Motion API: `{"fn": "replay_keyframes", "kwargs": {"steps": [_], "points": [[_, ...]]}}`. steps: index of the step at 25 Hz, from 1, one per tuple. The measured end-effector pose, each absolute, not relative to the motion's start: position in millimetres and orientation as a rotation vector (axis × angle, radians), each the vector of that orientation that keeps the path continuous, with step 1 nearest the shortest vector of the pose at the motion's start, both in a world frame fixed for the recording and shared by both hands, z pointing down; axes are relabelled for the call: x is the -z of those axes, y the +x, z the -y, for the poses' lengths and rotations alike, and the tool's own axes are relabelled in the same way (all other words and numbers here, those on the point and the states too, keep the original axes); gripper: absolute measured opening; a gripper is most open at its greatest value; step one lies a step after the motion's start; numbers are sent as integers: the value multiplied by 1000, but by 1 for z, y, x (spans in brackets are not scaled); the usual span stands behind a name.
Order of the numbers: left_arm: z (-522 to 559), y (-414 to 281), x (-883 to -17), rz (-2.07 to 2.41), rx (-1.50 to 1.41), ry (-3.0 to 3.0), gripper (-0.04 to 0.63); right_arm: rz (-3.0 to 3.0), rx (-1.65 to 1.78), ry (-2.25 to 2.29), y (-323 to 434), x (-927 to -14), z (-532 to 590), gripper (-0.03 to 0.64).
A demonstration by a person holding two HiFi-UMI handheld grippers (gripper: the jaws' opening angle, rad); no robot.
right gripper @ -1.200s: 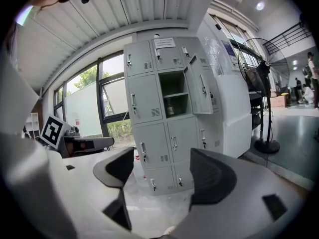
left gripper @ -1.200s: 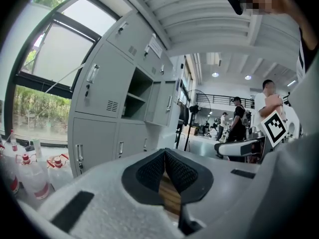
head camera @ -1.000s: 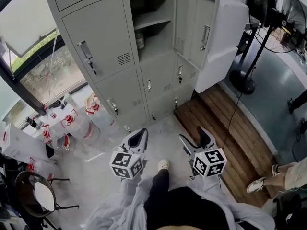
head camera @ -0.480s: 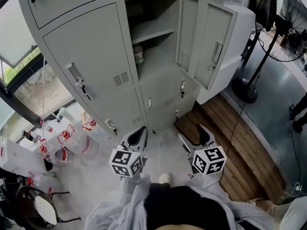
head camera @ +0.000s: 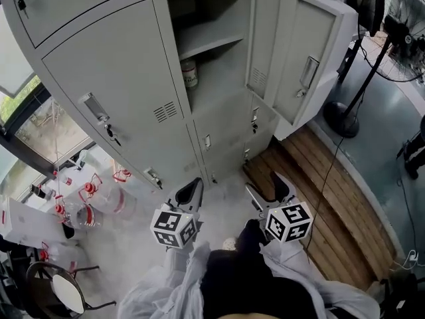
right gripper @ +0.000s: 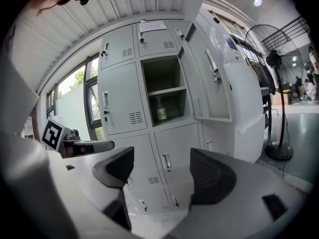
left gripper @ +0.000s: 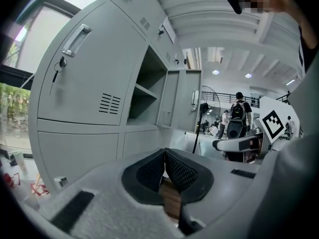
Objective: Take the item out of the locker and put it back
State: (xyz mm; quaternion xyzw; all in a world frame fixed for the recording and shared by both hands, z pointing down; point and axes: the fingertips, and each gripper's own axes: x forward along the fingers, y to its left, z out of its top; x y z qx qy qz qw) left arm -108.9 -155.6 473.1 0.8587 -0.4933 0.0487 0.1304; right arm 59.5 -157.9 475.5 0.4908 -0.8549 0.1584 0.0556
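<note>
Head view cuts the locker (head camera: 113, 78) off at the top edge, so its upper row is only partly seen. The hands are hidden under white sleeves (head camera: 176, 278) and behind the marker cubes (head camera: 174, 228). The bottle (head camera: 190, 73) is small here and its neck is hard to make out against the shadow of the shelf (head camera: 209, 44) above it. It stands upright on the floor of the open compartment, at 12 o'clock from the left tongs (head camera: 192, 188) and well apart from both tools. The door (head camera: 302, 58) is swung out toward 2 o'clock.

Right gripper view shows the bottle (right gripper: 161, 111) more plainly. It is narrow-necked, with a pale label carrying a red band, and it sits below the shelf toward the compartment's left side. Print on the label is too small to read.

Left tongs (left gripper: 164, 156) have their dark pads pressed together at the tips with nothing caught between them. Right tongs (right gripper: 162, 171) stand well apart and empty, with only lower locker doors showing through the gap. Both tools are held side by side in front of the body, pointing at the locker and tipped slightly downward, the right tongs (head camera: 263, 186) at 3 o'clock from the left. Red-capped jugs (head camera: 99, 195) sit on the floor at 9 o'clock, and a fan (head camera: 398, 35) stands at 2 o'clock.
</note>
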Motion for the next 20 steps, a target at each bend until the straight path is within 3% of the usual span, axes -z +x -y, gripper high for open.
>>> {"fn": "replay_keyframes", "kwargs": {"steps": [20], "points": [[296,-138,-416,1732,-37,2443,8,2838,-296,1111,-14,-419,345,350]]}}
